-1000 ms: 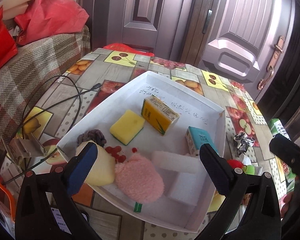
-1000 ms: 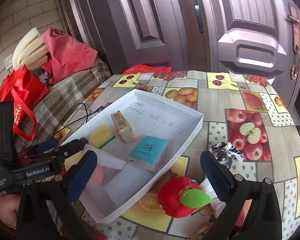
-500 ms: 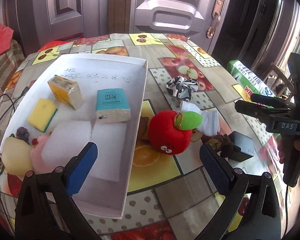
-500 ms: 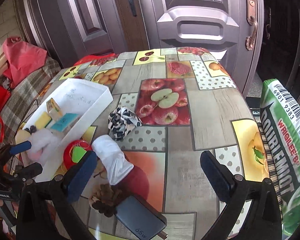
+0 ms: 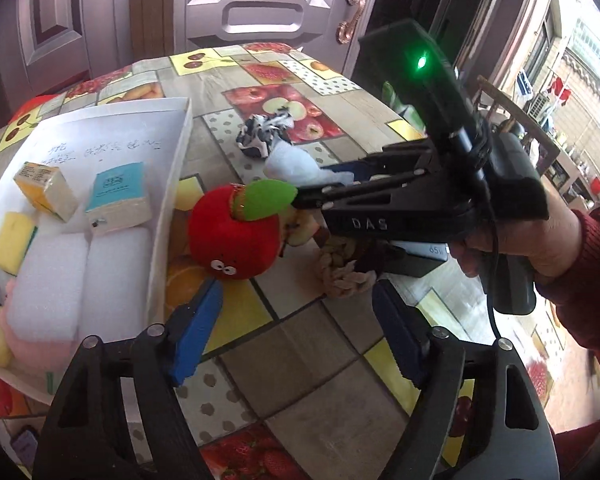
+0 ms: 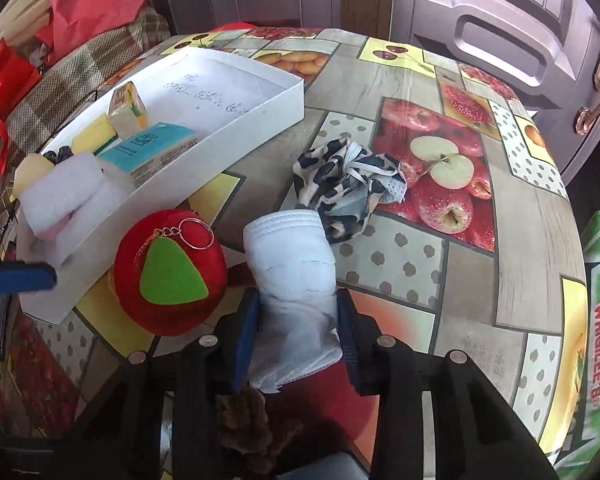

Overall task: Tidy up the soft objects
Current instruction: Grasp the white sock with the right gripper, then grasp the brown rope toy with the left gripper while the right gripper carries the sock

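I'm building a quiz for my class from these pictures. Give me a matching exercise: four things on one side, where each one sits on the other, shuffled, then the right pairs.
Things
1. white sock
2. red plush apple
3. teal packet
4. black-and-white patterned cloth

Places
A. loose on the tablecloth, past the sock's far end
B. inside the white tray
C. between the jaws of the right gripper
D. on the tablecloth, beside the tray's outer wall

Pairs: 1-C, 2-D, 3-B, 4-A
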